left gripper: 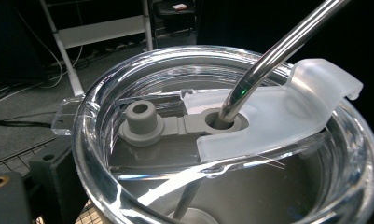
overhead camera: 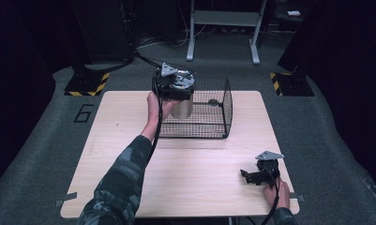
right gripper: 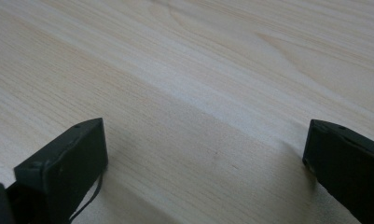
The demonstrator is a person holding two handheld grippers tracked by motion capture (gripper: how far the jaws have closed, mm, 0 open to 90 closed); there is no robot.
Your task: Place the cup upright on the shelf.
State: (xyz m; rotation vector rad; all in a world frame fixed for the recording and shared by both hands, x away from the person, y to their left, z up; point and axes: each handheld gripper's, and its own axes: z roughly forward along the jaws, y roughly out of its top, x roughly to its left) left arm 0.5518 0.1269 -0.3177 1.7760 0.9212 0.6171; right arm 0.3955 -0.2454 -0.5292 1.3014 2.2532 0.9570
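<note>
Right hand-held gripper (overhead camera: 247,175) rests low on the table (overhead camera: 129,122), left hand-held gripper (overhead camera: 175,83) holding a steel tumbler (overhead camera: 182,108) at the wire basket (overhead camera: 225,110). Left gripper view: clear lid (left gripper: 96,154), metal straw (left gripper: 268,60). Right gripper view: jaws wide, nothing between.

Left tongs (overhead camera: 176,86) hold a steel tumbler (overhead camera: 182,107) up at the near-left corner of the black wire basket (overhead camera: 209,117). Right tongs (overhead camera: 257,176) rest on the desk (overhead camera: 185,183), near right corner, well apart.
</note>
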